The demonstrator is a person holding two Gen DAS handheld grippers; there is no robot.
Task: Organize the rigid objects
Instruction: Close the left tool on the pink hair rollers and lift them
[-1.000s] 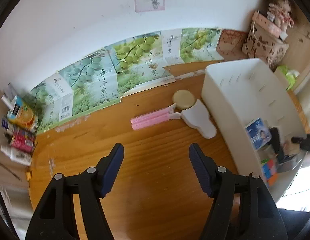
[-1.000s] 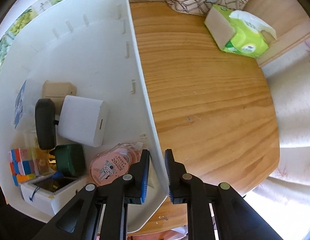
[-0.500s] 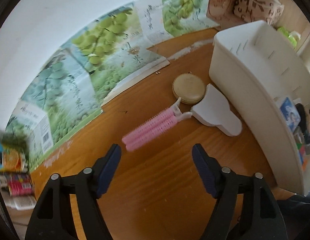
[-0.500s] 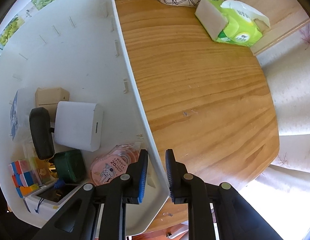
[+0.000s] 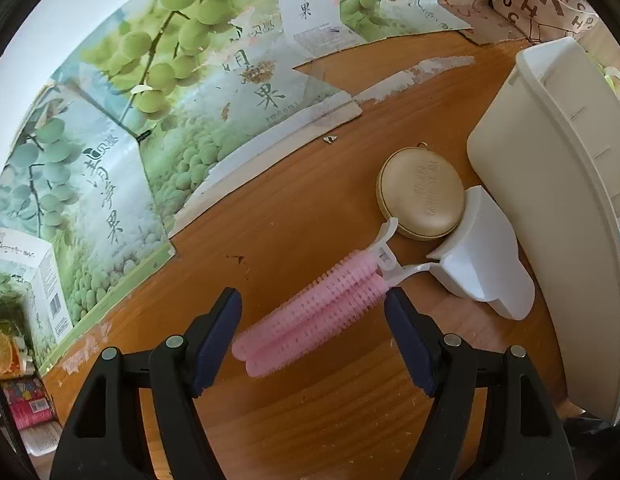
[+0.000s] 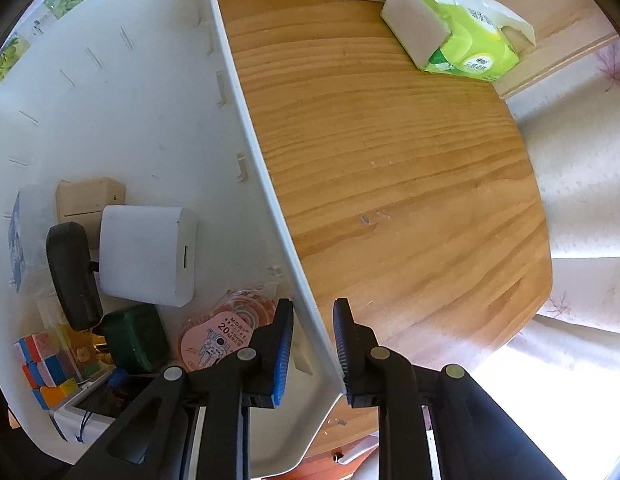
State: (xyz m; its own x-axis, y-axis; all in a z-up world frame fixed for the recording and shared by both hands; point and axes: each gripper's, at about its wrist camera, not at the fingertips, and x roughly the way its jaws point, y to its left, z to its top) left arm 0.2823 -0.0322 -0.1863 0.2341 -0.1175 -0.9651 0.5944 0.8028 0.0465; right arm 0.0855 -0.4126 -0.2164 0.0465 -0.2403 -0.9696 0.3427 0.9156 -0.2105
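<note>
We see the white bin holding, from left to right, a stack of coloured cubes, a black oblong thing, a green case, a white box with a tan box behind it, and a pink tape roll whose label reads "20M". Our right gripper straddles the bin's right wall near its near corner; its jaws are opening, and the wall stands between the pads with a gap showing on both sides. To the right, a green tissue pack lies far off on the wooden table. A second ago our left gripper looked from farther back, with the pink hair roller clip well beyond it; now the clip lies between its spread jaws, untouched. Right of the clip sit a gold oval case with writing too small to read and a white scoop, just beside the bin. The grape-printed cardboard bears Chinese characters.
</note>
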